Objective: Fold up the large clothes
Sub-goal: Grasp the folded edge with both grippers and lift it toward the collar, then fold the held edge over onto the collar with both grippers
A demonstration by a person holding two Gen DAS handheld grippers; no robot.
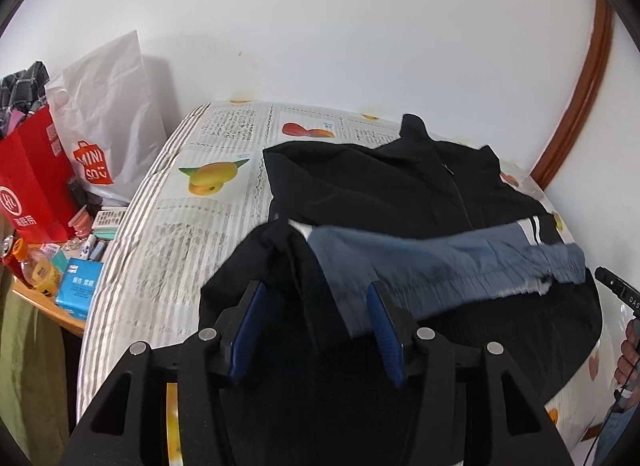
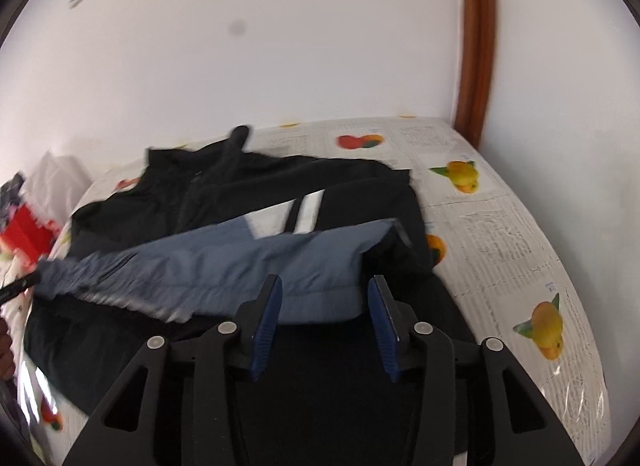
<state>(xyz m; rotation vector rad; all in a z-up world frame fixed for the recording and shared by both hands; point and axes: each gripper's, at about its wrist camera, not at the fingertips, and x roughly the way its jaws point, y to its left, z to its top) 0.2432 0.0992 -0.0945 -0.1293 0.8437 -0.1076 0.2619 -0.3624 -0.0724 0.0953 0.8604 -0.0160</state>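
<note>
Midway through a fold, the left gripper (image 1: 316, 306) and right gripper (image 2: 325, 298) are both standing partly open, their blue pads pressing on nothing, though the cloth's edge is lying between each pair of jaws. Just ahead, the black jacket (image 1: 400, 185) is lying zipped and face up on the fruit-printed bed (image 1: 200, 225), its grey-blue hem band (image 2: 224, 266) already turned up over the body. Judging by the creases and the blurred edge, that bottom fold is settling; the sleeves and a final halving still appear to be waiting.
</note>
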